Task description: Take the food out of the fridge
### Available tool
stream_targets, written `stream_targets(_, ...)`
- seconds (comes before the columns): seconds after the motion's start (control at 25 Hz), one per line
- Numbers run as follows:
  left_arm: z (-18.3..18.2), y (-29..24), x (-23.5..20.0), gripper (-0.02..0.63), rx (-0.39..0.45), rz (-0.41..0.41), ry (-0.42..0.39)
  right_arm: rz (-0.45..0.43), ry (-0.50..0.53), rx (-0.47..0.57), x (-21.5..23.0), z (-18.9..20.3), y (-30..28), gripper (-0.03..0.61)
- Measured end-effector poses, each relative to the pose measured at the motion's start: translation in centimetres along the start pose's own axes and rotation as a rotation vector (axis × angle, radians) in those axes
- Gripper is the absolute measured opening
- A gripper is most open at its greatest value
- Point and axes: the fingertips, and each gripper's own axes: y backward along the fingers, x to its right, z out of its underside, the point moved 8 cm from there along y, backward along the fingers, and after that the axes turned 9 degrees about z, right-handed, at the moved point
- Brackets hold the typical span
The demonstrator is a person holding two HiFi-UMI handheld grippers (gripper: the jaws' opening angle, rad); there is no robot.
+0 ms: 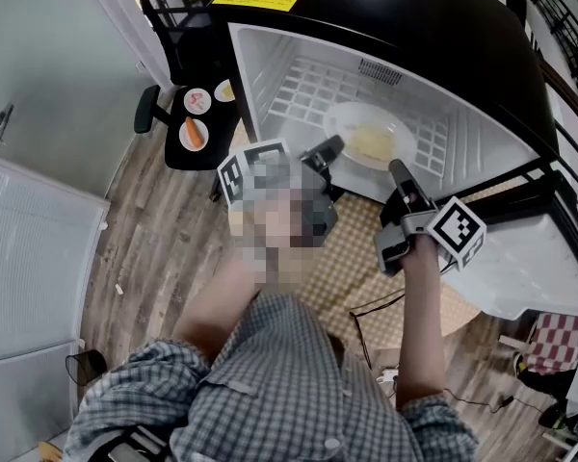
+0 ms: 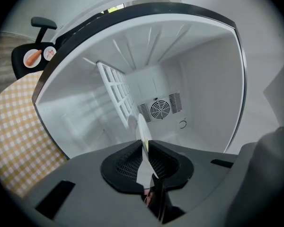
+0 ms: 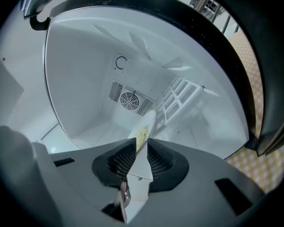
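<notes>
— Looking in from the doorway, how far along is this?

— Early, I'd say. The white plate (image 1: 339, 121) with the yellow food (image 1: 371, 142) is inside the fridge (image 1: 453, 114), lying on the white wire shelf (image 1: 303, 89). No part of it has passed the fridge's opening.

— Do the tools have it?

— Both do. The left gripper (image 2: 144, 144) is clamped on the plate's near rim, and the right gripper (image 3: 141, 143) pinches that rim further along. So the grasp looks made. What's left is the lift and the carry out of the fridge.

— Is anything out already?

— Small dishes sit on a black chair (image 1: 173, 152) just beside the fridge, and one dish (image 1: 194, 133) holds something orange. I can't tell whether they came from the fridge.

— What does one camera give that the others don't?

— Only the head view shows the whole plate, both arms, the chair and the checked cloth (image 1: 352, 248) in front of the fridge. Only the gripper views show the rim actually nipped between ribbed pads, which the gripper bodies hide from above. The right gripper view catches the food on the plate, while the left shows just the plate's thin edge
</notes>
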Motion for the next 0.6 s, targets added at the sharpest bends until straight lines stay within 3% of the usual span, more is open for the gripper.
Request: stream_targets(0.6, 4.4, 4.9, 1.5, 0.043, 0.067, -0.031, -0.037, -0.058, 0.068, -0.11, 0.0, 2.4, 3.9, 0.064)
